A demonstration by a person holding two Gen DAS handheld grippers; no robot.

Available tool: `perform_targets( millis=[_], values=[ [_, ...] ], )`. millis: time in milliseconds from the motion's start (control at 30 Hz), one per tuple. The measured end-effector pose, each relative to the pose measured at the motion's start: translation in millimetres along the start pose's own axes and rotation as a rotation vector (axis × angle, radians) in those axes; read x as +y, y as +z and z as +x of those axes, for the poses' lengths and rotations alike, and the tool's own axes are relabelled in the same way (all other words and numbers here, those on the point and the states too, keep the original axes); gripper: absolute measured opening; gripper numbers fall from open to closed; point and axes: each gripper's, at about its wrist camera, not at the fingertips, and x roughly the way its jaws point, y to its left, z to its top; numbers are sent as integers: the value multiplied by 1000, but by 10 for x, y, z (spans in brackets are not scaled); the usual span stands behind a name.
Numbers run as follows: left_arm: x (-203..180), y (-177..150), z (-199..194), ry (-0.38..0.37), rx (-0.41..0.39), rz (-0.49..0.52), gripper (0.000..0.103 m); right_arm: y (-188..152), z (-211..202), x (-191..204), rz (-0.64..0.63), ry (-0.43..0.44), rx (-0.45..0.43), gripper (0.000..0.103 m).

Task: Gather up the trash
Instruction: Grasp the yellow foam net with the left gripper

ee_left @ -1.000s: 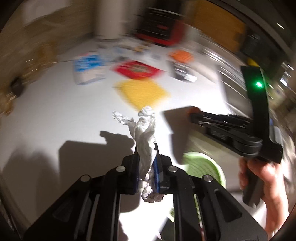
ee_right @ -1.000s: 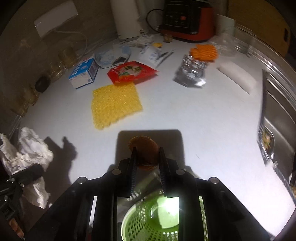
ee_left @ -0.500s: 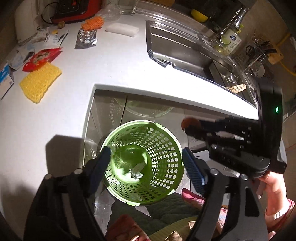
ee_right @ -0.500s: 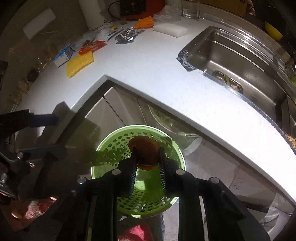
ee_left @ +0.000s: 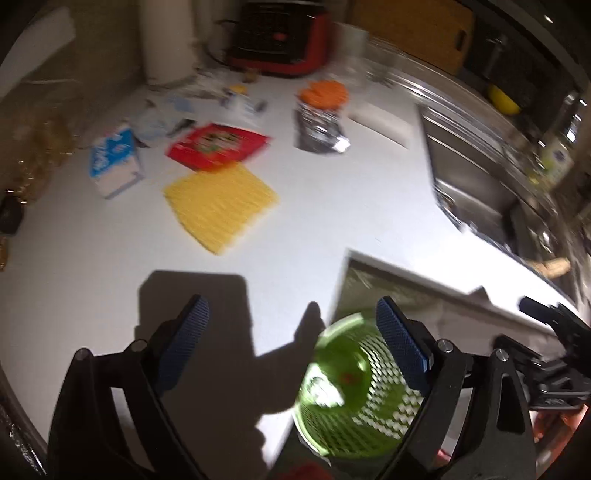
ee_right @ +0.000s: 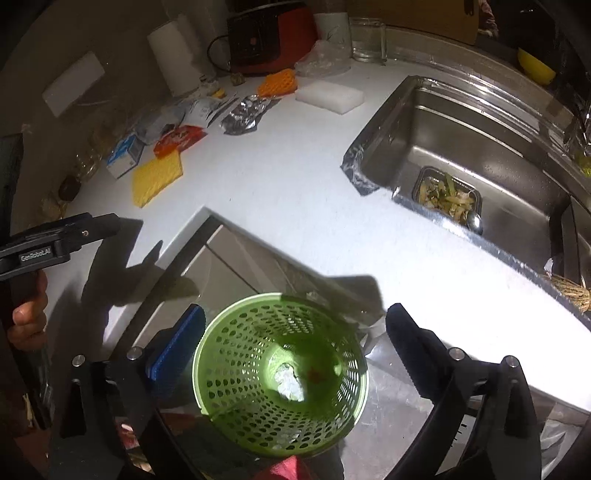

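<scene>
A green perforated basket (ee_right: 280, 373) stands below the white counter's corner, with crumpled white paper (ee_right: 290, 382) and a small reddish bit (ee_right: 314, 373) inside. It also shows, blurred, in the left wrist view (ee_left: 354, 387). My right gripper (ee_right: 295, 332) is open and empty above the basket. My left gripper (ee_left: 291, 328) is open and empty over the counter edge, left of the basket. Trash lies on the counter: a yellow mesh pad (ee_left: 221, 205), a red wrapper (ee_left: 216, 146), a blue-white carton (ee_left: 112, 162), a foil wrapper (ee_left: 321, 127) and an orange mesh piece (ee_left: 323, 92).
A steel sink (ee_right: 472, 147) with a strainer of food scraps (ee_right: 447, 194) lies to the right. A white foam block (ee_right: 328, 96), a red appliance (ee_right: 271, 35), a paper towel roll (ee_right: 173, 55) and a glass jar (ee_right: 367, 38) stand at the back. Cabinet fronts (ee_right: 236, 266) are below the counter.
My right gripper has opened and let the brown round thing drop into the basket. My left gripper, open, has swung up from the basket toward the counter.
</scene>
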Motion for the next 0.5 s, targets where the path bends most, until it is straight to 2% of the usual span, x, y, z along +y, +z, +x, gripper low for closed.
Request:
perform_targets(
  millis=[133,233,500],
  values=[
    [280,276,271,80,-17,-107,89,323,50,23,-11,-14,-36,100],
    [387,419,521,108,-7,-140,89,574,109,81,-29,-19,-58,101],
    [571,621,984,108,54,-286,89,954,323,134,-50,-8,-53,101]
  ],
)
